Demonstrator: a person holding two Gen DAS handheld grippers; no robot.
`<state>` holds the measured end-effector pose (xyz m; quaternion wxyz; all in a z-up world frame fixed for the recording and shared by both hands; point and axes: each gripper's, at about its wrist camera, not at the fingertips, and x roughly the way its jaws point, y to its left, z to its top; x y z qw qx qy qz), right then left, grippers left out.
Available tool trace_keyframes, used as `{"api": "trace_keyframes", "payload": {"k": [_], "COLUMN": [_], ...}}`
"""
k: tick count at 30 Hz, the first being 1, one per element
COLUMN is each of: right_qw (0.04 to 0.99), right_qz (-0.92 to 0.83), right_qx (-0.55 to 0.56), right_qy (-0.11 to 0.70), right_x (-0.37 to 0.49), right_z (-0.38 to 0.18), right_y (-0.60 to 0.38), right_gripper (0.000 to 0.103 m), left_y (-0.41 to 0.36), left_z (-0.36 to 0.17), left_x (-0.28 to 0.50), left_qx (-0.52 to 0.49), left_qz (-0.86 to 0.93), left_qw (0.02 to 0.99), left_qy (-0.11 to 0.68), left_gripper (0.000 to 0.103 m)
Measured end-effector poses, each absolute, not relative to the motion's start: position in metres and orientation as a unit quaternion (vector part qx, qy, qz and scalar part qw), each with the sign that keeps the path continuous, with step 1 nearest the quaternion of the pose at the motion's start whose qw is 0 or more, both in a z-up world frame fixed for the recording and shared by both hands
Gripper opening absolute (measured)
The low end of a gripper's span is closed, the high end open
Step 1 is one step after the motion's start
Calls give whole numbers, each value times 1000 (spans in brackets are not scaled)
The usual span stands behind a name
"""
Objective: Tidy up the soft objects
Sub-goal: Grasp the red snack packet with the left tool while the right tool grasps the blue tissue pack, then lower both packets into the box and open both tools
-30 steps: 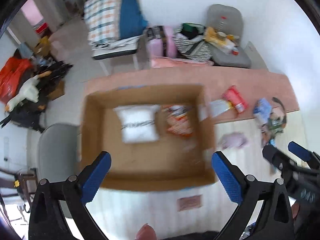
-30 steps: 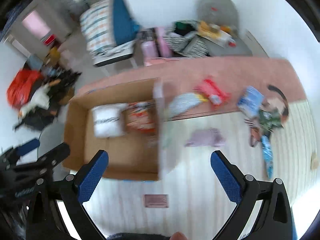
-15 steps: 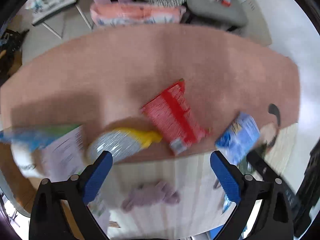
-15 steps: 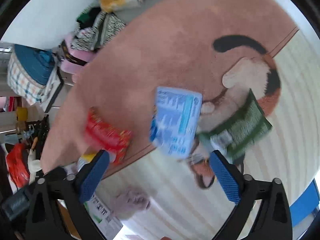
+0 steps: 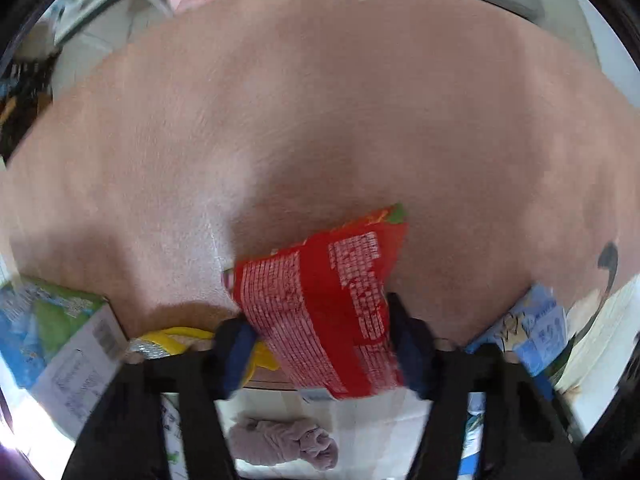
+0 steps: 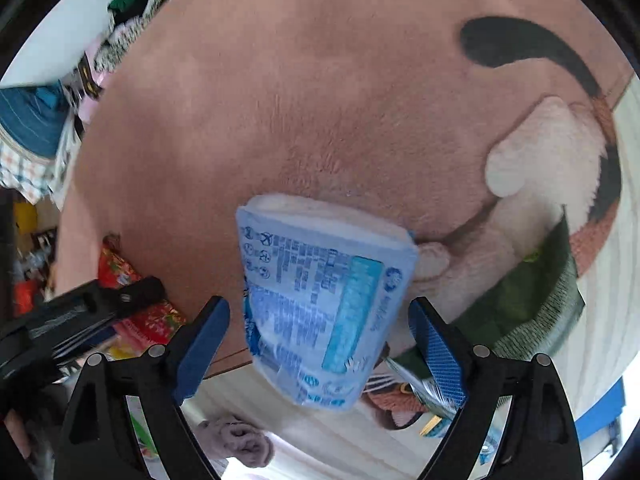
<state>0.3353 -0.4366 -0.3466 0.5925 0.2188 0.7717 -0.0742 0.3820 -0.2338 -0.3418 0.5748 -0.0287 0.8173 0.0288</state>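
In the left wrist view my left gripper (image 5: 322, 340) is closed around a red snack packet (image 5: 324, 304) lying on the pink rug (image 5: 320, 120); both pads press its sides. In the right wrist view my right gripper (image 6: 320, 344) is open, its fingers (image 6: 204, 340) on either side of a light blue soft pack (image 6: 320, 304) with a small gap on each side. The left gripper and red packet (image 6: 136, 304) show at the left of that view. A mauve cloth (image 5: 284, 444) lies on the white floor below.
A yellow and silver pouch (image 5: 172, 344) and a cardboard box flap (image 5: 72, 340) lie left of the left gripper. A green packet (image 6: 532, 308) and the rug's cat pattern (image 6: 548, 168) are right of the blue pack. Clothes are piled beyond the rug (image 6: 132, 12).
Both grippers dropped down close to the rug. The left closed on the red packet; the right came down around the blue pack, still open.
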Motion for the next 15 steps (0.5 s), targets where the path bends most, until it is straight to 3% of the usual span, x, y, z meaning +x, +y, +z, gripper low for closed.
{"api": "trace_keyframes", "payload": {"k": [2,4,7,15], "right_qw": [600,615,625,679], "right_qz": [-82,-76,-71,-12], "right_qx": [174,137,124,92], "right_qy": [777,773,768,728], "right_x": [339,342,340,317], "right_z": [-346,-341,-331,-261], "right_y": [-428,-417,-412,-383], "right_gripper": [75,45,34,34], "left_y": [-241,-245,-245,-197], "left_z": [-327,-310,-285,-188], "left_x": [376,369,352,295], "left_qx": [2,17,20,-19], "left_qz": [30,24,13,-24], "left_qw": [596,615,635,694], "left_qy": [802,788,772,719], "left_gripper": [46,44,44,43]}}
